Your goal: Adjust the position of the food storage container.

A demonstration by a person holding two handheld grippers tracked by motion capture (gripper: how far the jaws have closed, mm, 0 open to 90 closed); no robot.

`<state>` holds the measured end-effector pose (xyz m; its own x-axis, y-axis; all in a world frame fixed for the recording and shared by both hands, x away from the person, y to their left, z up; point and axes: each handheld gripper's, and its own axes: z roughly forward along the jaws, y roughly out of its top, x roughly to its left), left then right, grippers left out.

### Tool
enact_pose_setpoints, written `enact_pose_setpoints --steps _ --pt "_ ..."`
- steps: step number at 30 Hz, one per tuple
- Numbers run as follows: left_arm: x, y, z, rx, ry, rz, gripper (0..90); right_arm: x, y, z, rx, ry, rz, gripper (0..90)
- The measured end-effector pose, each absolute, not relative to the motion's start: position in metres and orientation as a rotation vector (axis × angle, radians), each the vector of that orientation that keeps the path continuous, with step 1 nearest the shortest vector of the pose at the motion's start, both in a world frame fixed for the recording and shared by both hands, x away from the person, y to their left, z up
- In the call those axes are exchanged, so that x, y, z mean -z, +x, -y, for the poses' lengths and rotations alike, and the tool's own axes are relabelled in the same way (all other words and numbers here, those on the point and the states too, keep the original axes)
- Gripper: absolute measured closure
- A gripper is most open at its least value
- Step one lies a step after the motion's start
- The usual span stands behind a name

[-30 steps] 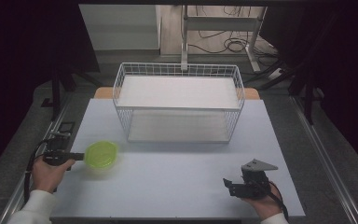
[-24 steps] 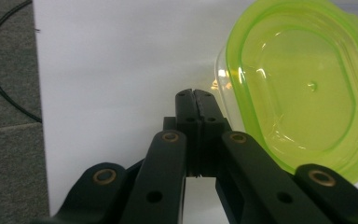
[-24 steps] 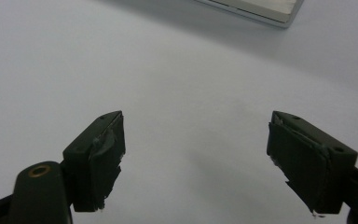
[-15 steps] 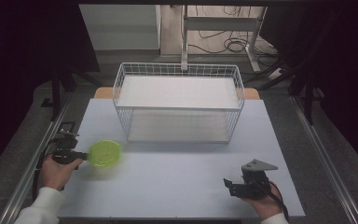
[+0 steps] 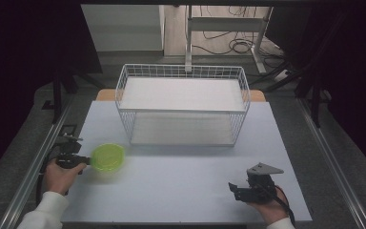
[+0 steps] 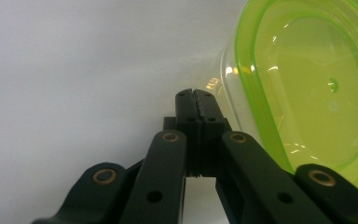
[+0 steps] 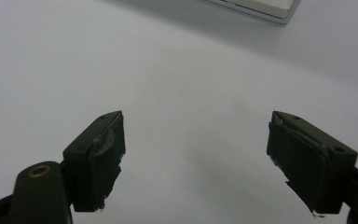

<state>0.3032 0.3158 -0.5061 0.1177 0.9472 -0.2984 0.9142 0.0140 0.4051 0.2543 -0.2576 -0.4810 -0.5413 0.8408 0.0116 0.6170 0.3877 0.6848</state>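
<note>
The left gripper is clamped on the rim of a translucent lime-green plastic bowl, which sits at the left side of the white table, in front of the left corner of the white wire basket; in the left gripper view its jaws are pressed flat together with the clear lip of the bowl pinched at their tips, and the bowl tilts away to the right; from above I cannot tell whether the bowl is just clear of the table or resting on it; the step in hand looks like the carry, bowl gripped and on its way, most likely toward the basket

The next move, as I judge it, calls for raising the bowl high enough to clear the basket's near wall, then bringing it forward and to the right over the open top before lowering it; a grip on a thin rim alone lets the bowl swing or slip, so the wrist should stay steady and the bowl level

The right gripper rests near the front right of the table with its jaws spread wide and nothing between them, well apart from the bowl; the table between bowl and basket is bare, so the basket's own wire wall is the one obstacle; cables and table legs lie on the floor beyond
</note>
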Motion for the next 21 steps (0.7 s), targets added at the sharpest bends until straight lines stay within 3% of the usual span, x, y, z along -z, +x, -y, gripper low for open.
enact_pose_setpoints --steps 21 --pt "0.508 0.318 -0.278 -0.056 1.938 -1.732 90.0 0.481 0.255 0.259 -0.919 1.272 -2.316 19.0"
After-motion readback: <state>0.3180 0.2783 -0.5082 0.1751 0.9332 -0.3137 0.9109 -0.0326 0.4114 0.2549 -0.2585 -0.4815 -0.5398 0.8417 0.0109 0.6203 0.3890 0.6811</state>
